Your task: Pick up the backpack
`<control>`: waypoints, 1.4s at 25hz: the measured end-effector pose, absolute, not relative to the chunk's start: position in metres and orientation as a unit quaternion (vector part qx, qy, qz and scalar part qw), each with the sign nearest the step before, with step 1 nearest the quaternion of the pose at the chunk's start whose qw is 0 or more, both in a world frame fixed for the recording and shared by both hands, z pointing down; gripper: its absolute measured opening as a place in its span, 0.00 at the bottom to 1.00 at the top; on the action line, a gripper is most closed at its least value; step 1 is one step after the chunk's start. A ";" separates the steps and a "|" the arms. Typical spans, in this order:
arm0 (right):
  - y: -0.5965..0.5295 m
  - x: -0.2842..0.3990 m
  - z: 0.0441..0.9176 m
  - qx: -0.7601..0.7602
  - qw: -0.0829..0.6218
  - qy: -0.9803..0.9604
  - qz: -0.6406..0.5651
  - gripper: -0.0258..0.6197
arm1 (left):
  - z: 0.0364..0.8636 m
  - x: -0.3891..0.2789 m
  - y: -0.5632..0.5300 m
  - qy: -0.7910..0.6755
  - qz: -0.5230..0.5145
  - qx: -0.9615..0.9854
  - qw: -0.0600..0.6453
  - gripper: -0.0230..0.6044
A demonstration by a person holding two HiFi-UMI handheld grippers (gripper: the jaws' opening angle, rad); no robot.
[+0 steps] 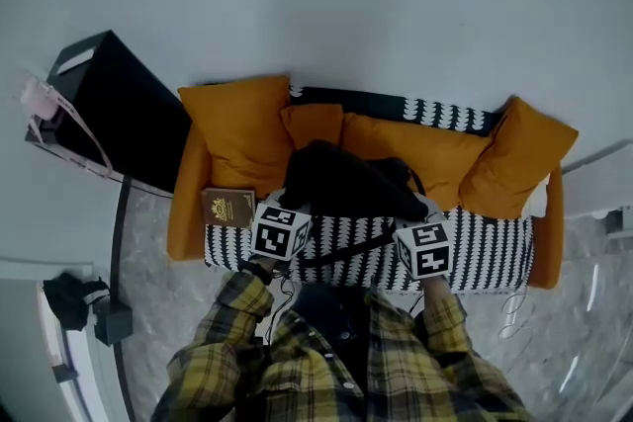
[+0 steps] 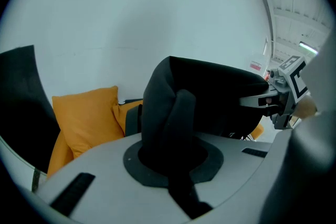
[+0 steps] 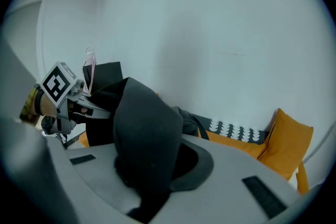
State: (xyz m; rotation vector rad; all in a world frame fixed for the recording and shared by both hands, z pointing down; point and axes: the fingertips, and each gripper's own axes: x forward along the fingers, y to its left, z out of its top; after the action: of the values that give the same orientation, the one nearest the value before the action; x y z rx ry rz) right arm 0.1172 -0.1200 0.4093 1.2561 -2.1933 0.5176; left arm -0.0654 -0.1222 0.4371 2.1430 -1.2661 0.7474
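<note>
A yellow plaid shirt [image 1: 336, 366] is seen closest to the head camera at 6 o'clock, with a sleeve reaching out to each gripper. The left gripper [image 1: 285, 217] is clenched on a fold of the black backpack [image 1: 341, 181], whose fabric is bunched between its jaws in the left gripper view. The right gripper [image 1: 423, 234] is likewise clamped on the backpack's dark fabric. The backpack is held between the two grippers at the centre of the head view, over the sofa [image 1: 495, 252] with its black-and-white patterned seat. A black strap [image 1: 346, 252] is seen slanting across the seat. Orange cushions [image 1: 237, 133] are propped along the sofa's back. A brown booklet [image 1: 228, 208] lies at 9 o'clock from the backpack. A black box [image 1: 124, 109] stands at 10 o'clock.
</note>
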 end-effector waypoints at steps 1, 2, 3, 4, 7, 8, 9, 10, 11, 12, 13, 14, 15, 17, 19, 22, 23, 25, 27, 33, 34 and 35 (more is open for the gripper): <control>-0.121 0.116 0.401 0.468 0.272 -0.820 0.188 0.09 | 0.429 -0.066 -0.124 -0.471 0.273 0.796 0.264 0.10; -0.121 0.116 0.392 0.467 0.267 -0.822 0.184 0.09 | 0.421 -0.066 -0.125 -0.472 0.269 0.798 0.261 0.10; -0.121 0.115 0.384 0.467 0.262 -0.825 0.181 0.09 | 0.413 -0.067 -0.126 -0.474 0.265 0.799 0.258 0.10; -0.121 0.114 0.376 0.466 0.255 -0.828 0.177 0.09 | 0.405 -0.067 -0.127 -0.475 0.263 0.801 0.253 0.10; -0.123 0.110 0.351 0.466 0.231 -0.839 0.161 0.09 | 0.382 -0.071 -0.132 -0.481 0.255 0.805 0.236 0.10; -0.122 0.109 0.343 0.466 0.223 -0.842 0.157 0.09 | 0.375 -0.071 -0.132 -0.482 0.252 0.806 0.233 0.10; -0.122 0.109 0.334 0.467 0.215 -0.844 0.151 0.09 | 0.369 -0.071 -0.132 -0.483 0.248 0.807 0.231 0.10; -0.121 0.108 0.325 0.468 0.208 -0.847 0.144 0.09 | 0.362 -0.070 -0.133 -0.484 0.244 0.809 0.228 0.10; -0.121 0.108 0.315 0.469 0.202 -0.849 0.135 0.09 | 0.354 -0.069 -0.135 -0.484 0.240 0.811 0.224 0.10; -0.121 0.108 0.305 0.470 0.196 -0.851 0.127 0.09 | 0.347 -0.067 -0.135 -0.483 0.236 0.814 0.218 0.10; -0.119 0.109 0.296 0.471 0.191 -0.853 0.120 0.09 | 0.340 -0.066 -0.134 -0.480 0.233 0.818 0.214 0.10; -0.116 0.110 0.289 0.473 0.186 -0.854 0.115 0.09 | 0.335 -0.064 -0.131 -0.476 0.232 0.822 0.209 0.10; -0.114 0.111 0.282 0.475 0.181 -0.854 0.110 0.09 | 0.329 -0.062 -0.129 -0.472 0.231 0.826 0.205 0.10; -0.112 0.115 0.269 0.481 0.171 -0.854 0.100 0.09 | 0.318 -0.059 -0.126 -0.465 0.228 0.833 0.195 0.10; -0.109 0.118 0.261 0.484 0.162 -0.855 0.094 0.09 | 0.307 -0.057 -0.122 -0.460 0.225 0.838 0.186 0.10; -0.104 0.120 0.254 0.488 0.151 -0.855 0.095 0.09 | 0.293 -0.058 -0.114 -0.453 0.222 0.845 0.178 0.10; -0.102 0.121 0.252 0.489 0.148 -0.854 0.097 0.09 | 0.289 -0.058 -0.111 -0.450 0.222 0.847 0.175 0.10; -0.101 0.122 0.249 0.490 0.144 -0.854 0.095 0.09 | 0.282 -0.058 -0.107 -0.447 0.220 0.851 0.169 0.10; -0.100 0.123 0.245 0.488 0.140 -0.857 0.090 0.09 | 0.275 -0.058 -0.105 -0.451 0.215 0.851 0.164 0.10; -0.095 0.124 0.237 0.487 0.133 -0.860 0.082 0.09 | 0.270 -0.056 -0.096 -0.454 0.206 0.852 0.160 0.10; -0.095 0.125 0.237 0.486 0.131 -0.860 0.084 0.09 | 0.270 -0.056 -0.095 -0.454 0.207 0.852 0.160 0.10; -0.095 0.125 0.237 0.486 0.129 -0.860 0.087 0.09 | 0.269 -0.056 -0.094 -0.454 0.208 0.852 0.160 0.10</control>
State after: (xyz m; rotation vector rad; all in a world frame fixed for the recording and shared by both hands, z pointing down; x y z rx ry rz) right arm 0.1250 -0.0948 0.2369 1.4134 -2.4995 0.2524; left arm -0.0561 -0.0942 0.2689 2.4327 -1.2962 0.5942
